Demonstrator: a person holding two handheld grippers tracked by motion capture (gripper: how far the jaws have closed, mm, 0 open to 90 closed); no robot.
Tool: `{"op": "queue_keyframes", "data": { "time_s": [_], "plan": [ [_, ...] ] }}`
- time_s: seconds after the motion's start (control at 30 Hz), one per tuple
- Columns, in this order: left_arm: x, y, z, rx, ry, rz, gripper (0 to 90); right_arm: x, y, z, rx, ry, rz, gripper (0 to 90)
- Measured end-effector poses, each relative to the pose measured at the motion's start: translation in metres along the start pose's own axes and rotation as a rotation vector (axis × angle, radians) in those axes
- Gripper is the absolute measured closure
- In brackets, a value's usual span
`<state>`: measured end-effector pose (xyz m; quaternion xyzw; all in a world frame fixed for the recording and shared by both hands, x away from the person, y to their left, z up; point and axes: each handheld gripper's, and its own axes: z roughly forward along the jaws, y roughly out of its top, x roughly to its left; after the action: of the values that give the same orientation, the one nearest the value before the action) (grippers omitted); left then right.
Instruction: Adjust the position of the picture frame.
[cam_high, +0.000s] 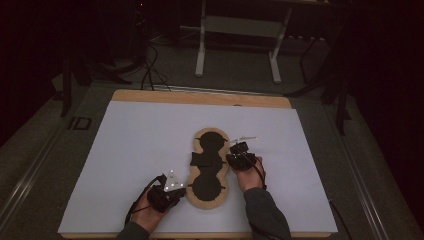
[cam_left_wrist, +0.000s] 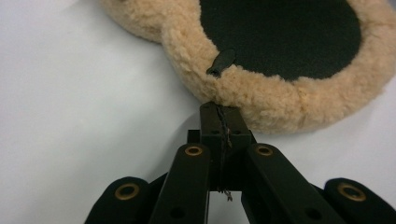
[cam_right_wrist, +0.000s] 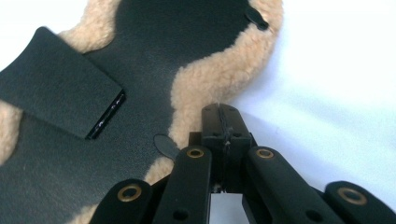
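with both the left gripper (cam_left_wrist: 219, 109) and right gripper (cam_right_wrist: 219, 112) closed empty against the fleece pad (cam_high: 209, 172), a push could slide it across the desk (cam_high: 125, 150) toward its near edge.

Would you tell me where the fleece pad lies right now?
In the high view, the fleece pad lies on the white table, centre-near, between the left gripper and right gripper.

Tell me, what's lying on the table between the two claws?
The fluffy tan pad with its black middle lies between the left claw and right claw, seen in the high view.
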<state>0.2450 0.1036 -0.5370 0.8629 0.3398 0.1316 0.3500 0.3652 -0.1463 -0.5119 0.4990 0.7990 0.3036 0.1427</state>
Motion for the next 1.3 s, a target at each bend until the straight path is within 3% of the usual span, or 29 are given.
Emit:
{"op": "queue_keyframes", "data": {
  "time_s": [0.43,0.7,0.87,1.1,1.3],
  "plan": [
    [-0.012,0.005,0.008,-0.020,-0.051,-0.031,90.0,-0.006,0.006,0.003,0.016,-0.021,0.030,90.0],
    [-0.022,0.010,0.014,-0.028,-0.070,-0.018,90.0,-0.012,0.008,0.005,0.018,-0.008,0.060,90.0],
    [-0.033,0.013,0.018,-0.038,-0.068,0.000,90.0,-0.014,0.006,0.007,0.008,-0.017,0.082,90.0],
    [-0.038,0.015,0.020,-0.039,-0.068,-0.004,90.0,-0.013,0.007,0.008,0.018,-0.031,0.086,90.0],
    [-0.053,0.021,0.027,-0.043,-0.103,0.039,90.0,-0.012,0.009,0.010,0.017,-0.028,0.091,90.0]
  ]
}}
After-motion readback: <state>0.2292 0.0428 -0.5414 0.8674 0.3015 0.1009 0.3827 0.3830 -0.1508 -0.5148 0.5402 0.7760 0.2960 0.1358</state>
